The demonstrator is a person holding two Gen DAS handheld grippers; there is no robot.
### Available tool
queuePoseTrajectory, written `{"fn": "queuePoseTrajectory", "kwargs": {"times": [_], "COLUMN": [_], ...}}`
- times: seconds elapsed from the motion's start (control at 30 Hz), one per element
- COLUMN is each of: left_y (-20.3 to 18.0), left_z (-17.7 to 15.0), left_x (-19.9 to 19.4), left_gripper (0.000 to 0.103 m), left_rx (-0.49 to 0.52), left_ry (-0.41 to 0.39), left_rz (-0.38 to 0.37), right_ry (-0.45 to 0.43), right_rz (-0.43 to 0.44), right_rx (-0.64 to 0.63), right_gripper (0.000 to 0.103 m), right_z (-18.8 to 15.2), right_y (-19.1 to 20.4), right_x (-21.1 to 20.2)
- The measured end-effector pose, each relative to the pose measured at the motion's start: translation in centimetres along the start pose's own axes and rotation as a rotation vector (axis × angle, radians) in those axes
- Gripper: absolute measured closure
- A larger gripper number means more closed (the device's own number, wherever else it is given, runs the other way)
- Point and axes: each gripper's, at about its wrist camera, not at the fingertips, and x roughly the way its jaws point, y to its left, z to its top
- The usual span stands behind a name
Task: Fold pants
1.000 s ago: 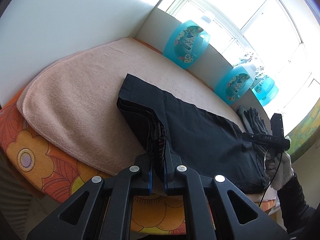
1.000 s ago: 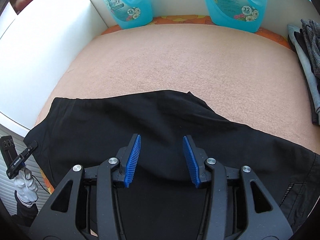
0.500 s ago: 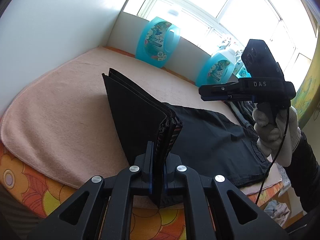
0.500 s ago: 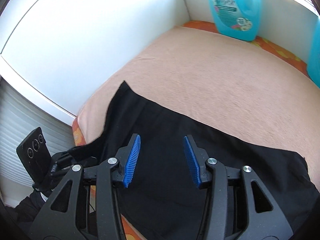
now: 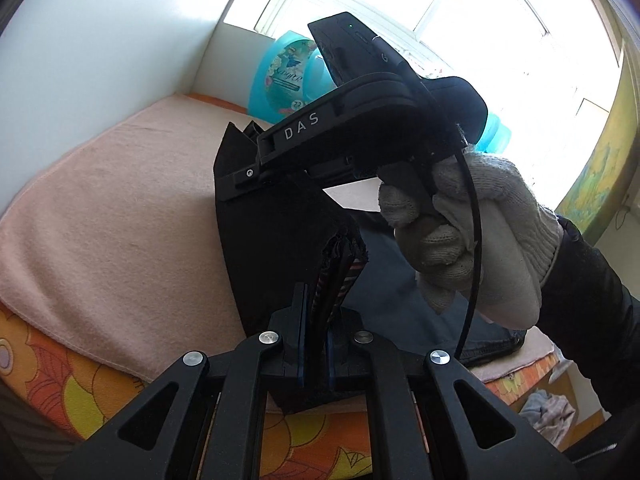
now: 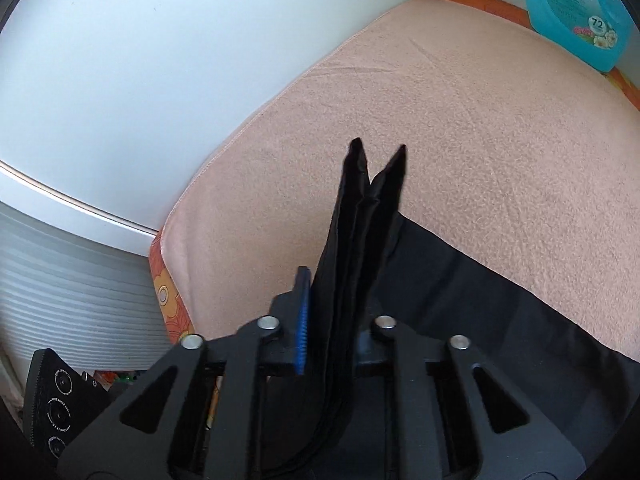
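Black pants [image 5: 272, 240], one pair, left gripper [image 5: 316, 344] clenched on hem, right gripper [image 6: 332, 336] closing on it

White letters "DAS" are showing on the black arm of the right gripper [image 5: 244, 178] in the left wrist view. A "72" is showing on the label of the blue detergent bottle [image 6: 576, 4] at the far right, and again on the bottle in the left wrist view; its brand script is too small to read.

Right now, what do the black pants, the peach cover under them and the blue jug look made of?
Black pants: matte woven cloth, probably cotton or a blend; it folds into crisp stacked layers with no sheen.
Peach cover: terry or fleece towel; nubbly pile and a stitched hem.
Blue jug: glossy translucent plastic with a printed label.
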Motion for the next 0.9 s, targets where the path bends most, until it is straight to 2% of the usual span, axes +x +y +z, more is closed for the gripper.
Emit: {"fn": "queuePoseTrajectory", "kwargs": {"times": [0.23, 0.47, 0.67, 0.9], "left_y": [-2.8, -8.7, -13.7, -19.0], "left_z": [1.3, 2.7, 2.6, 1.8], "left_x": [0.4, 2.4, 5.5, 9.3], "left_gripper": [0.097, 0.097, 0.097, 0.097], "left_rx": [0.037, 0.146, 0.237, 0.33], "left_ry": [0.011, 0.045, 0.105, 0.172], "left_rz": [-0.098, -0.22, -0.311, -0.397], "right_ry": [-0.111, -0.205, -0.249, -0.25], "right_rz": [-0.053, -0.129, -0.187, -0.247], "right_rx": [-0.011, 0.009, 0.081, 0.176], "right_gripper": [0.098, 0.098, 0.098, 0.098], "right_z": [-1.1, -3.8, -7.7, -12.6], "right_y": [-1.0, -3.8, -8.5, -14.4], "right_x": [-5.7, -12.8, -17.9, -20.8]}}
